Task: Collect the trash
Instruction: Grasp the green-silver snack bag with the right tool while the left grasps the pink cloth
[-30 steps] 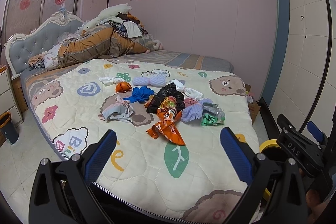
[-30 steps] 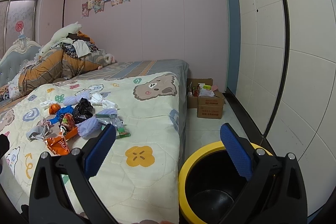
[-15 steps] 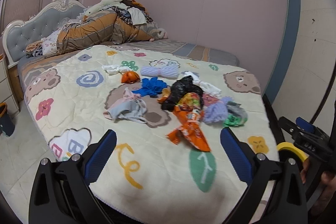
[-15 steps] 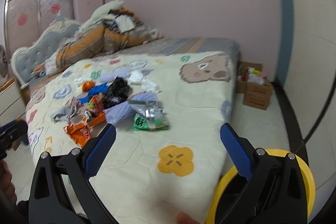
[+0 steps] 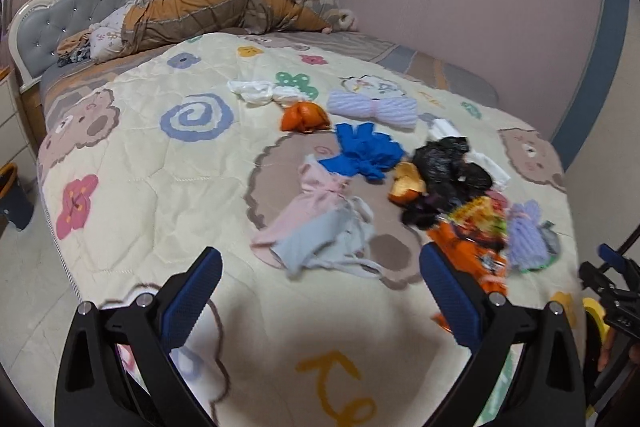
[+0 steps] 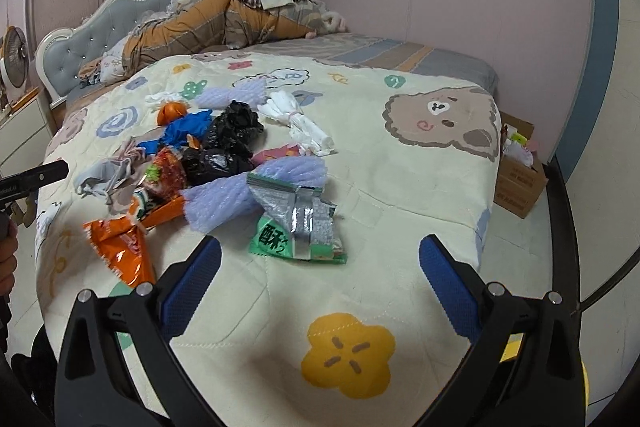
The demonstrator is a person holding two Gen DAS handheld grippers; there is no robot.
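Trash and small clothes lie mixed on the bed quilt. A green and silver snack wrapper lies just ahead of my right gripper, which is open and empty above the quilt. An orange snack bag, black plastic bags, lilac foam netting and orange peel sit beside it. My left gripper hangs open and empty over the quilt, near a pink and grey garment.
A blue cloth, white socks and another orange piece lie further back. Piled bedding fills the bed head. A cardboard box stands on the floor right of the bed. A yellow bin rim shows low right.
Both grippers have moved forward and lower over the bed, so the trash pile looks much nearer. The yellow bin has slid almost out of the right wrist view. Both stay open.
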